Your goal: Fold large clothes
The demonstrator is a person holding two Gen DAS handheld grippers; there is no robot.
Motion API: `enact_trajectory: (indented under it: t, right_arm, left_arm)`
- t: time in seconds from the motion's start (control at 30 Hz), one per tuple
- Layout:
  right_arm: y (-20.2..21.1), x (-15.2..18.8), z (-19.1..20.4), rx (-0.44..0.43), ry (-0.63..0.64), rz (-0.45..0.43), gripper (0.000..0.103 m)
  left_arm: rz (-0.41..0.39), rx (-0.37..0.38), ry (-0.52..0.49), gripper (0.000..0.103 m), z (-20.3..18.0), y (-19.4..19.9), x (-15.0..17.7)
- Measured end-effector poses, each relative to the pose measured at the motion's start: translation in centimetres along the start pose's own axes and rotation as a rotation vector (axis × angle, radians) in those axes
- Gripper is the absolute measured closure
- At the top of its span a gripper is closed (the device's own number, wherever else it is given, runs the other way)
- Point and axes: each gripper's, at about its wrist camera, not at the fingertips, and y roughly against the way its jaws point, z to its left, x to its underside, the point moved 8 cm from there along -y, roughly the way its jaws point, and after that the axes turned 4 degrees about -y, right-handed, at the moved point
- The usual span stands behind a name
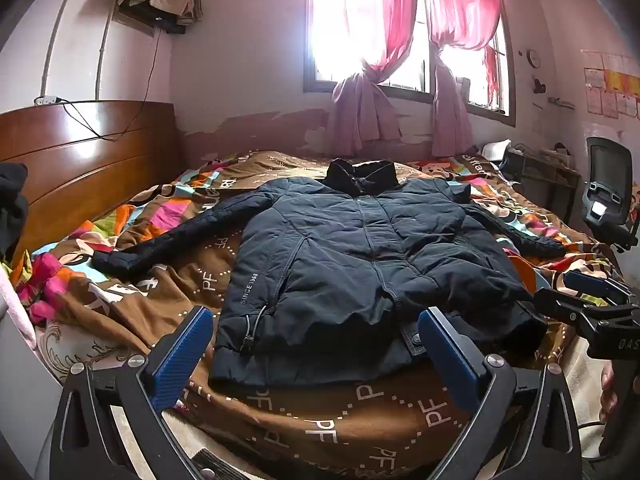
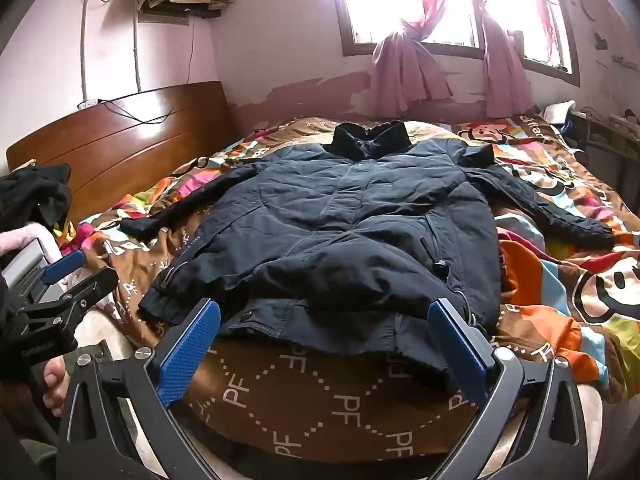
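Jacket (image 1: pixel 360 248) first: we see a dark navy padded one lying face up and zipped on the bed, collar toward the window and hem toward us, both sleeves spread out to the sides. Down its left front panel, white lettering reads "SINCE 1968" in the left wrist view; in the right wrist view the same print is too small for us to read. The brown part of the bedspread (image 1: pixel 320 420) under the hem repeats the letters "PF" in white dotted diamonds, and its colourful part carries cartoon monkey faces with more lettering that we cannot make out.

Our left gripper (image 1: pixel 316 344) has its jaws spread wide, the blue pads standing well apart on either side of the jacket's lower left hem, holding nothing; we cannot tell whether the tips touch the fabric. Our right gripper (image 2: pixel 324 336) is likewise wide apart and grips nothing, its pads framing the lower right hem and the snap placket there. On the right gripper's body, seen from the left wrist, we read "DAS" before the edge cuts the word off.

A wooden headboard (image 1: pixel 80 152) stands at the left, and pink curtains (image 1: pixel 380 40) hang knotted at the bright window.
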Motion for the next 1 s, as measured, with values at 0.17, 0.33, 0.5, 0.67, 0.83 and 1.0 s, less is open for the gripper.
enact_trajectory:
  t: [0.17,0.33,0.5,0.67,0.83,1.0]
  right_arm:
    - [0.01,0.02,-0.03,-0.004,0.001,0.005,0.001]
    - [0.07,0.01,-0.15,-0.007,-0.005,0.005,0.001]
    - [0.18,0.07,0.22,-0.010,-0.005,-0.002,0.001]
    - [0.51,-0.28,-0.17,-0.008,-0.010,-0.006,0.001]
    - [0.68,-0.34,-0.11,-0.010,-0.007,-0.010,0.001]
    - [0.70,-0.33,-0.08,-0.010,-0.007,-0.012,0.001]
  left_arm:
    - [0.000,0.001,-0.001,0.000,0.00,-0.01,0.00]
    - [-0.006,0.011,0.005,0.000,0.03,0.06,-0.09]
    - [-0.011,0.016,0.011,0.000,-0.26,0.18,-0.23]
    - [-0.010,0.016,0.010,0.000,-0.25,0.20,-0.27]
    - [-0.015,0.014,0.010,0.000,-0.23,0.31,-0.43]
    - [-0.015,0.016,0.014,0.000,-0.09,0.50,-0.34]
